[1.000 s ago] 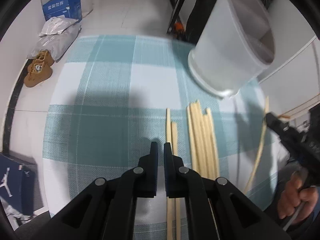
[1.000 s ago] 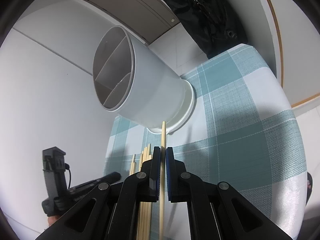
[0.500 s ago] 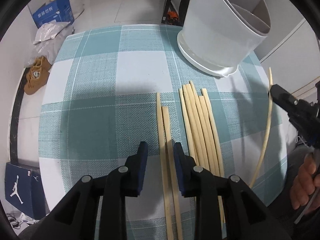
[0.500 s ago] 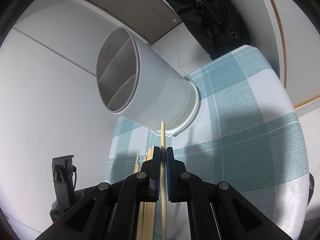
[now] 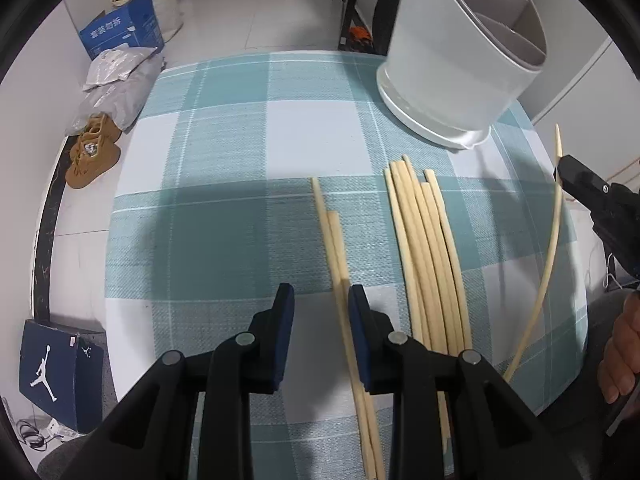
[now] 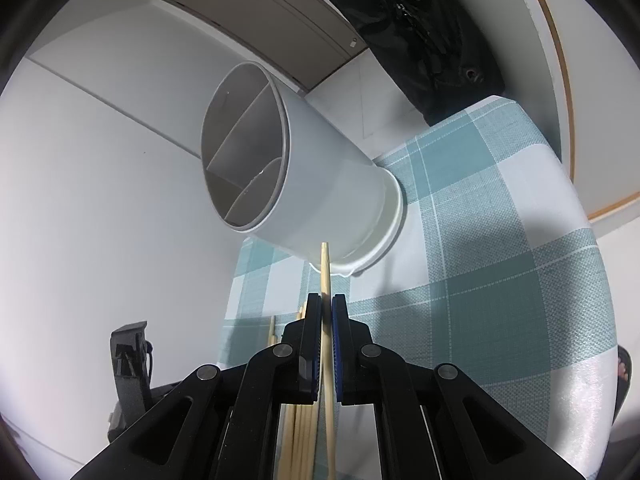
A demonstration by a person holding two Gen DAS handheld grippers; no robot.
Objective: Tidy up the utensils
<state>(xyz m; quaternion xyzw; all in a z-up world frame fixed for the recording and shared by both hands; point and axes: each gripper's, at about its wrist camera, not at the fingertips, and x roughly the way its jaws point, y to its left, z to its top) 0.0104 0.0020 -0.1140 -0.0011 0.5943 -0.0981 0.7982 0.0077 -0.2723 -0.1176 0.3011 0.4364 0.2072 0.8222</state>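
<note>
Pale wooden chopsticks lie on a teal checked tablecloth point(image 5: 224, 216): a pair point(image 5: 334, 248) and a bundle of several point(image 5: 424, 248) to its right. A white divided utensil holder point(image 5: 460, 52) stands at the far right; it also shows in the right wrist view point(image 6: 320, 184). My left gripper point(image 5: 320, 300) is open, low over the near part of the pair, one finger on each side. My right gripper point(image 6: 327, 300) is shut on a single chopstick point(image 6: 325, 264), held in the air and pointing at the holder; it shows at the right of the left wrist view point(image 5: 552, 236).
The table edge curves away on the left and right. On the floor to the left are brown shoes point(image 5: 92, 152), plastic bags point(image 5: 116, 80), a blue carton point(image 5: 120, 36) and a dark shoebox point(image 5: 60, 364). A black garment point(image 6: 420, 20) hangs behind the table.
My left gripper has opened from shut and now straddles the pair of chopsticks. My right gripper has moved a little closer to the holder with its chopstick.
</note>
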